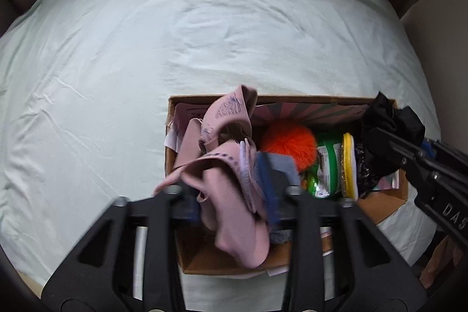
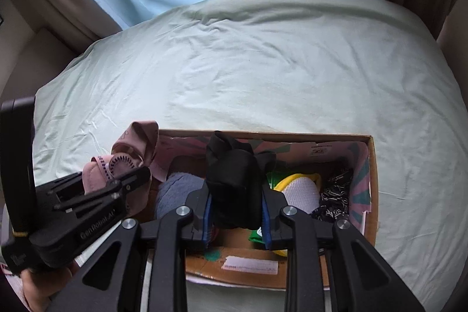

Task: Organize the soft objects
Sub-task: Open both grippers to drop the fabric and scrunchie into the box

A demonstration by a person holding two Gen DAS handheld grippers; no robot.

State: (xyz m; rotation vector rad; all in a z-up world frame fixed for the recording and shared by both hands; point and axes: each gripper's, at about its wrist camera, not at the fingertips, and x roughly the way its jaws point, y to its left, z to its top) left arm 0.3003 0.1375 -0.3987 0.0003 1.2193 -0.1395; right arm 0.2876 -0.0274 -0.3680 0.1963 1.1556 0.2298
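Observation:
An open cardboard box (image 1: 292,99) (image 2: 292,133) sits on the pale green bed. My left gripper (image 1: 231,192) hangs over the box's left part. A pink patterned cloth (image 1: 231,212) droops loosely between its widely spaced jaws, and the pads do not seem to press it. The same gripper (image 2: 128,183) shows at the left of the right wrist view with the pink cloth (image 2: 128,160) bunched at its tips. My right gripper (image 2: 236,195) is shut on a black cloth (image 2: 234,180) above the box's middle. From the left wrist it (image 1: 389,142) enters at the right with the black cloth (image 1: 380,113).
In the box lie an orange pompom (image 1: 288,144), a green container with a yellow lid (image 1: 330,163), a blue-grey fuzzy item (image 2: 175,189) and a black-and-white patterned piece (image 2: 333,201). The bed sheet (image 1: 204,34) stretches wide beyond the box. Brown curtains flank the far side.

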